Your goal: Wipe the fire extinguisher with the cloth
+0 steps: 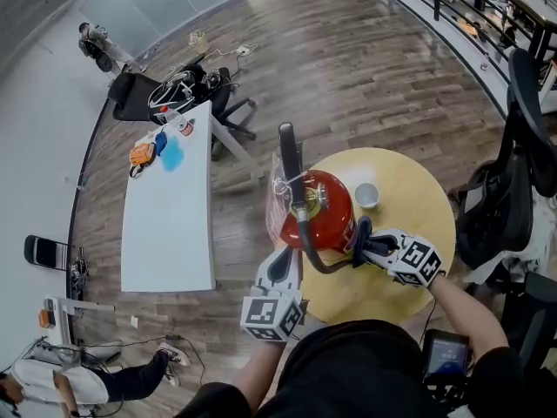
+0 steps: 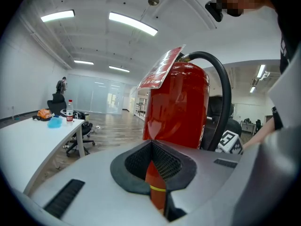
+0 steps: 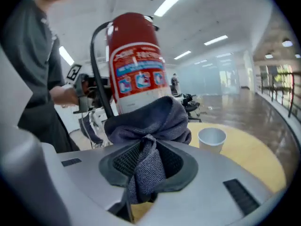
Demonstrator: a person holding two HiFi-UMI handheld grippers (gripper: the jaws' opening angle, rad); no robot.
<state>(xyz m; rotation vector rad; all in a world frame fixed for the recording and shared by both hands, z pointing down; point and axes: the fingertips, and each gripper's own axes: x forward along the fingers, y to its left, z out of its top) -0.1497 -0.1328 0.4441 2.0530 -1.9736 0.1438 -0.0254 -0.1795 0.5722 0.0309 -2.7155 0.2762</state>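
While the right claw [image 3: 143, 173] is clenched on the grey cloth [image 3: 150, 121], bunched just ahead of it against the fire extinguisher [image 3: 136, 65], long, firm strokes should serve best. Opposite, the left claw [image 2: 157, 173], jaws drawn together on nothing, sits close against the fire extinguisher: let it brace. Count: one fire extinguisher, one cloth, one cup [image 3: 211, 138] right of the right claw on the round counter [image 1: 409, 198], two claws.

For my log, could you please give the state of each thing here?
Extinguisher: upright on table.
Cloth: bunched, against extinguisher.
Right tool: shut on cloth.
Left tool: shut, empty.
Cup: upright on table.
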